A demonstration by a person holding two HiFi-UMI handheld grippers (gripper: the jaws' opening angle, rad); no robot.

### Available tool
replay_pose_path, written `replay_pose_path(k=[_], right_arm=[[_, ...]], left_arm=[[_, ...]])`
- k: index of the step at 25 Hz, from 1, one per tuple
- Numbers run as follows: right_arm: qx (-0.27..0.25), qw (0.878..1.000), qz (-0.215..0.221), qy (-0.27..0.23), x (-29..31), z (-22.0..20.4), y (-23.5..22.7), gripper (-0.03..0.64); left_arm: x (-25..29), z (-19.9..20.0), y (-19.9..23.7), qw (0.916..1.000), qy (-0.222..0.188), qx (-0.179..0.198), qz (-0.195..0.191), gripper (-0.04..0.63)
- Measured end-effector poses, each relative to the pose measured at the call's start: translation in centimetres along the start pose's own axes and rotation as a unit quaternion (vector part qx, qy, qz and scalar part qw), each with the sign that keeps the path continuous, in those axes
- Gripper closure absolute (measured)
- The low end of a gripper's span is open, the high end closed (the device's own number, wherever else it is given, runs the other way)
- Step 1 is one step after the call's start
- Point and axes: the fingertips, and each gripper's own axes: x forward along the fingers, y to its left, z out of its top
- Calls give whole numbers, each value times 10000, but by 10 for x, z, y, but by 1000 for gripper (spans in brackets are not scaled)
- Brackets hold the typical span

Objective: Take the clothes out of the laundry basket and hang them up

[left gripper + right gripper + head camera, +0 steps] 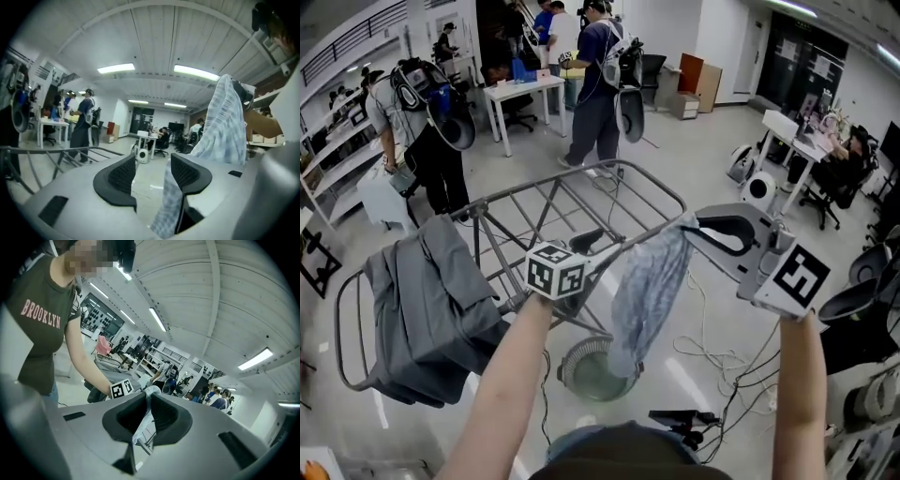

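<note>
A light blue checked cloth (645, 286) hangs over the near bar of the grey metal drying rack (581, 199). My right gripper (697, 225) is shut on its upper right corner; in the right gripper view the cloth (142, 423) is pinched between the pads. My left gripper (587, 242) is at the cloth's left edge. Its jaws stand apart, and the cloth (228, 123) lies only against the right finger (185, 172). A grey garment (431, 300) is draped over the rack's left end. Below the cloth, on the floor, stands the round laundry basket (592, 371).
Cables (712, 361) trail across the floor to the right of the basket, and a black object (680, 415) lies near my feet. Several people (598, 84) stand behind the rack near a white table (523, 94). Office chairs and equipment (853, 300) crowd the right side.
</note>
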Motion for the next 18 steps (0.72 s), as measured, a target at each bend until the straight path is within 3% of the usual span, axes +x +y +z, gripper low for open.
replay_pose_path(k=[1, 3, 7, 10, 12, 13, 14, 15, 18], right_arm=[[20, 10000, -21, 13, -1, -1, -1, 588], [45, 9999, -80, 80, -3, -5, -1, 588], [230, 9995, -230, 54, -12, -5, -1, 588], [323, 9987, -377, 70, -19, -5, -3, 588], [320, 9980, -503, 196, -23, -10, -4, 588], [311, 9974, -580, 295, -24, -15, -3, 588], [304, 9963, -674, 429, -26, -20, -3, 588], [299, 9946, -791, 608, -27, -27, -3, 588], [302, 9820, -1275, 1362, -37, -55, -7, 588]], left_arm=[[10, -3, -9, 9992, 113, -55, -390, 364], [22, -13, -34, 9906, 405, -236, -1288, 253], [23, -38, -77, 9611, 954, -615, -2520, 182], [10, -45, -113, 9270, 1164, -960, -3434, 176], [-3, -48, -133, 9050, 1267, -1001, -3937, 220], [-8, -50, -135, 9041, 1276, -907, -3976, 330], [-10, -51, -132, 9116, 1236, -769, -3843, 477], [-12, -51, -125, 9240, 1150, -623, -3592, 515], [-19, -43, -96, 9615, 810, -232, -2617, 528]])
